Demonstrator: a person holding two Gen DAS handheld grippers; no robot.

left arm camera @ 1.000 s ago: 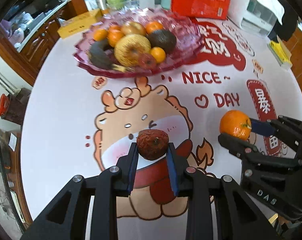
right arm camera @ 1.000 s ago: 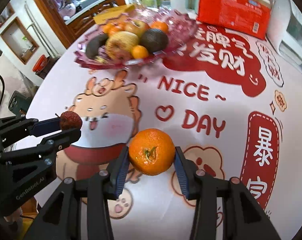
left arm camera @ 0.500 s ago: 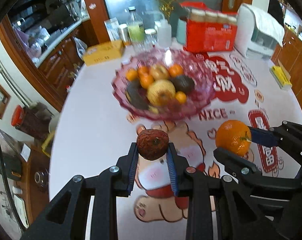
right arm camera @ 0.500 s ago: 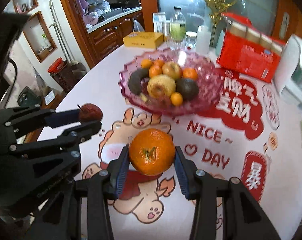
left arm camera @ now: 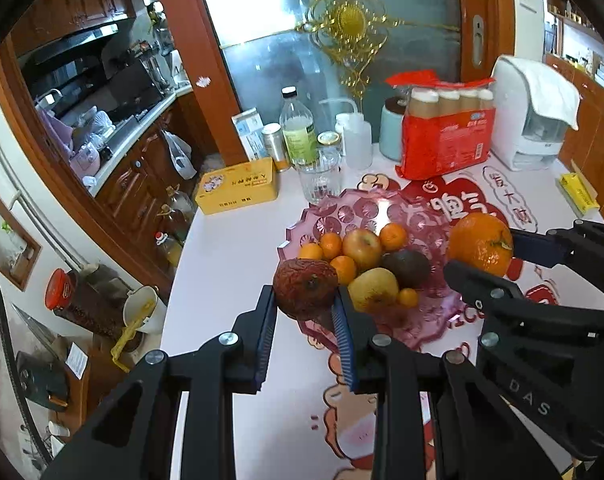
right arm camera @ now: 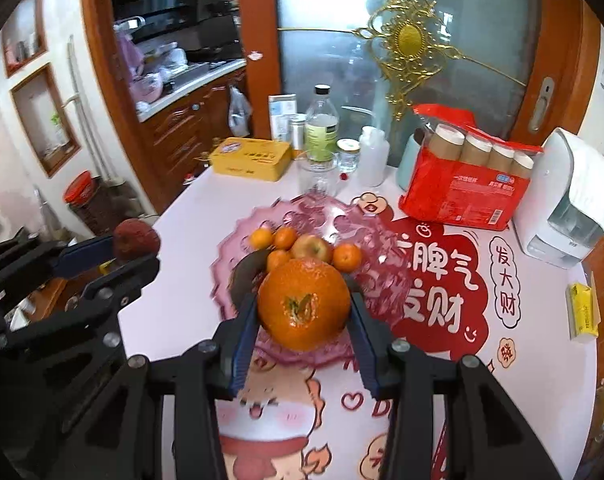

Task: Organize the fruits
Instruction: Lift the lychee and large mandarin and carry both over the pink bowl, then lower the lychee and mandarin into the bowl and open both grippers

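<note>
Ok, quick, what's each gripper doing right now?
Left gripper: closed on the wrinkled dark-red fruit.
Right gripper: closed on the large orange.

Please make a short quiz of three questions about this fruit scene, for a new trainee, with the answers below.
1. True or false: the left gripper is shut on a wrinkled dark red fruit.
2. Which fruit does the right gripper hold? A) a big orange B) an apple C) an avocado
3. Fill in: fruits such as the apple already lie in the pink glass ____.

Key
1. True; the pads press it from both sides.
2. A; the big orange sits between the two pads, above the table.
3. Bowl; the pink glass bowl stands on the table, in front of the bottles.
</note>
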